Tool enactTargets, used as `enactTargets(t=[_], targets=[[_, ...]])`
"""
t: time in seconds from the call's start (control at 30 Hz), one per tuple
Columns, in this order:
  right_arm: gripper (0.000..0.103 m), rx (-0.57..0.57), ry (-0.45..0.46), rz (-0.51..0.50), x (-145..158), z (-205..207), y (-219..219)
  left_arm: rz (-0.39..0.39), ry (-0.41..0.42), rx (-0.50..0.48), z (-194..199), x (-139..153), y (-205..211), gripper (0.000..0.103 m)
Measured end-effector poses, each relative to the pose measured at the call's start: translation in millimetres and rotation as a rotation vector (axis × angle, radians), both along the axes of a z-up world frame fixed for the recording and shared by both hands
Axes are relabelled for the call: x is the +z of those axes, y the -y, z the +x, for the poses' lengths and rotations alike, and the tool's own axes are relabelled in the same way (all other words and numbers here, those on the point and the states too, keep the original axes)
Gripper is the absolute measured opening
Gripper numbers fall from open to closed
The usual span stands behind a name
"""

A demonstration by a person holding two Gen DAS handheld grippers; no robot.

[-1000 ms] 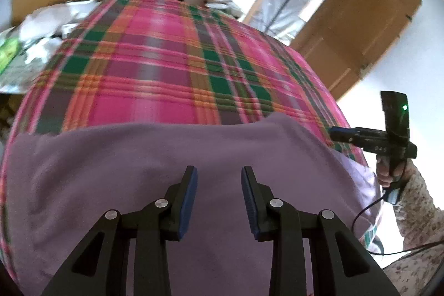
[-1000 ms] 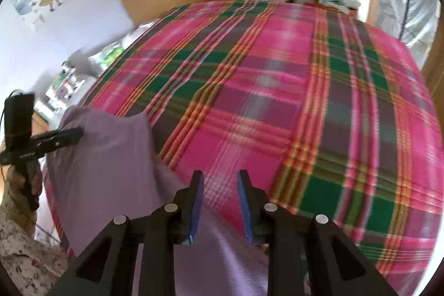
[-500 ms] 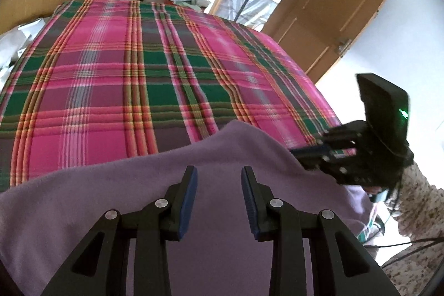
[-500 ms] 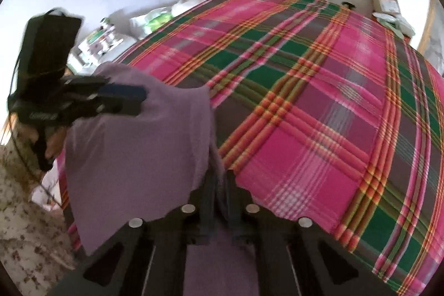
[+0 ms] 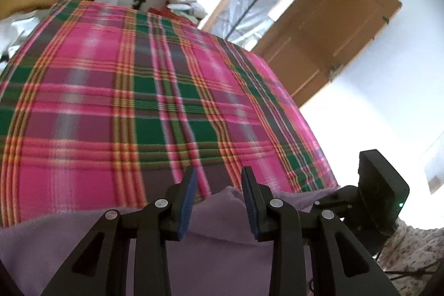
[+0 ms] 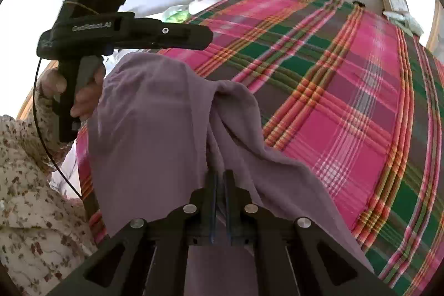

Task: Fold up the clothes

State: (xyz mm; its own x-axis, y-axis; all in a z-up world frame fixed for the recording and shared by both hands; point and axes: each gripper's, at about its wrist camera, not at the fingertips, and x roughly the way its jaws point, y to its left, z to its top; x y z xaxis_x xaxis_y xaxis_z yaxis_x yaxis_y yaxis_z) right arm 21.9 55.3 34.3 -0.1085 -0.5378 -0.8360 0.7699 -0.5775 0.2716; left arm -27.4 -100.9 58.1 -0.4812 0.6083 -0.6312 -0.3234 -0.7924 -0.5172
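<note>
Right wrist view: right gripper (image 6: 219, 185), apart before, now seemingly pinches purple garment (image 6: 155, 129); left gripper (image 5: 217, 193) stays apart.

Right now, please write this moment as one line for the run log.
stage: folding | left tongs: open above purple garment | right tongs: shut on purple garment | surface: plaid blanket
</note>
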Motion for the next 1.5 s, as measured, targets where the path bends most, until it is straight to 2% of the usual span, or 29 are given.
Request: enactTargets(t=[0.07,0.27,0.4,0.53,0.63,0.7,1.0,1.1,1.23,1.43,1.47,1.5], targets=[[0.008,-0.007,0.017,-0.004,2.1,-6.4,-2.1,-0.043,0.012,-0.041,-3.4,-3.4,-13.6,0.034],[0.018,-0.07,-0.048,-0.023,16.8,-32.3,-8.4,-0.124,0.058,-0.092,0.1,-20.5,-27.7,0.034],[0.021,-0.108,-0.009,0.012,0.6,-59.8,3.4,-0.099,0.059,-0.078,-0.1,-19.6,-23.4,0.034],[0.022,-0.036,0.027,0.024,-12.8,-66.0,25.4,-0.082,0.064,-0.064,0.4,-19.5,-16.6,0.034],[0.023,0.016,0.015,0.033,-14.0,-62.4,38.6,-0.071,0.069,-0.054,-0.4,-20.6,-12.4,0.034],[0.023,0.018,0.025,0.032,-14.7,-62.7,43.7,-0.058,0.066,-0.047,-1.5,-21.4,-9.8,0.034],[0.023,0.025,0.067,-0.027,-12.8,-65.5,32.3,-0.021,0.074,-0.006,-2.2,-25.4,4.3,0.034],[0.03,0.049,0.082,-0.048,-11.1,-62.9,33.8,-0.004,0.081,0.007,-1.5,-28.1,8.7,0.034],[0.03,0.038,0.079,-0.013,-18.4,-63.0,38.3,-0.004,0.091,0.011,-0.7,-32.2,10.0,0.034],[0.03,-0.014,0.076,-0.037,-19.6,-73.5,43.8,0.006,0.099,0.018,-0.6,-35.6,13.2,0.034],[0.028,-0.01,0.064,-0.03,-19.7,-72.9,46.9,0.007,0.099,0.018,-0.7,-35.9,12.8,0.034],[0.015,-0.002,0.055,-0.021,-19.9,-72.0,50.0,0.008,0.099,0.016,-0.8,-36.2,12.3,0.034]])
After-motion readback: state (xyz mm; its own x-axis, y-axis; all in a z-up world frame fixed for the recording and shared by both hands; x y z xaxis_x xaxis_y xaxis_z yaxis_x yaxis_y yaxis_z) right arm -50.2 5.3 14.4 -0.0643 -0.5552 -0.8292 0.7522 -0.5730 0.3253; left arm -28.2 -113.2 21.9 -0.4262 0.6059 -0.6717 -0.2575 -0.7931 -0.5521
